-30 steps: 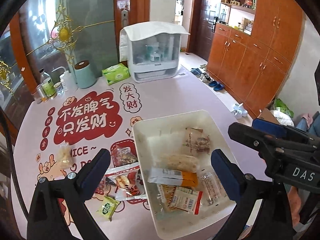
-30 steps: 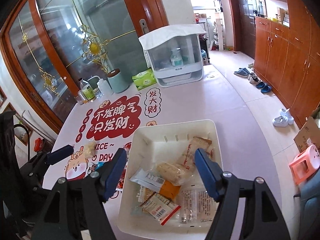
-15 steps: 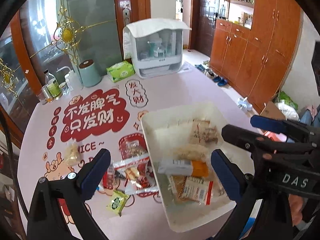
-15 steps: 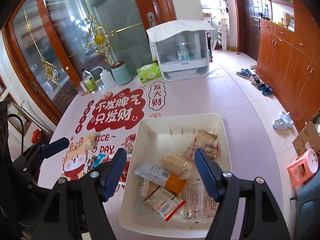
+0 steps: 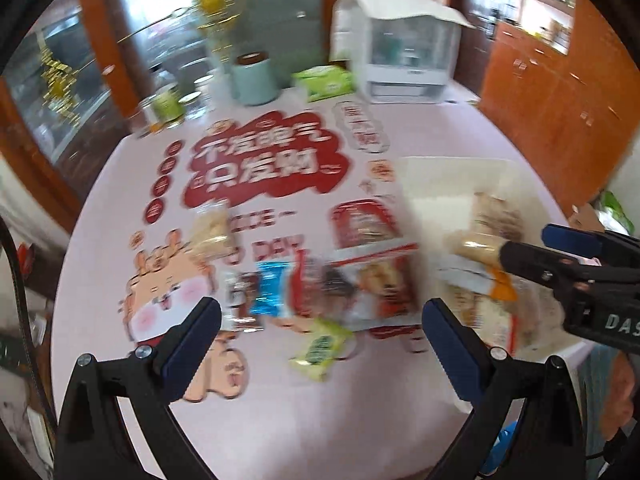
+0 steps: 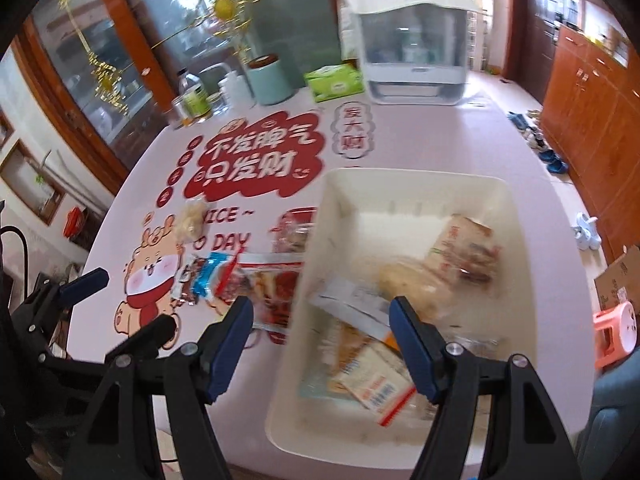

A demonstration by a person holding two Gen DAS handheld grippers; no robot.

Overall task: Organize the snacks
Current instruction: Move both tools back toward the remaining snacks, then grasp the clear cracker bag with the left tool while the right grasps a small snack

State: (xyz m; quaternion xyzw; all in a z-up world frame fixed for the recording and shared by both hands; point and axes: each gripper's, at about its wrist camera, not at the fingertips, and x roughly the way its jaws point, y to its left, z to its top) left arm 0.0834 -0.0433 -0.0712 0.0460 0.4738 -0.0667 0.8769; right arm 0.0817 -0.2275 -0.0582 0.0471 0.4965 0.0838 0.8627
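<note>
Snacks (image 5: 320, 292) beside bin (image 6: 516, 216), fingers (image 5: 196, 332) apart

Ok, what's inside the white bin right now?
The white bin holds several wrapped snacks: a tan bread pack, a round bun, a white-and-orange packet, and a red-edged packet. Motion blur and overlap hide whatever lies beneath them.

Glass-panelled wooden doors (image 6: 120, 52) with gold ornament behind pink tabletop (image 6: 440, 128). Orange-brown wooden cabinets (image 6: 592, 92) line right wall. Pale tiled floor (image 6: 516, 100); shoes (image 6: 548, 156) beside cabinets. Pink stool (image 6: 616, 328) lower right. Bright daylight.
</note>
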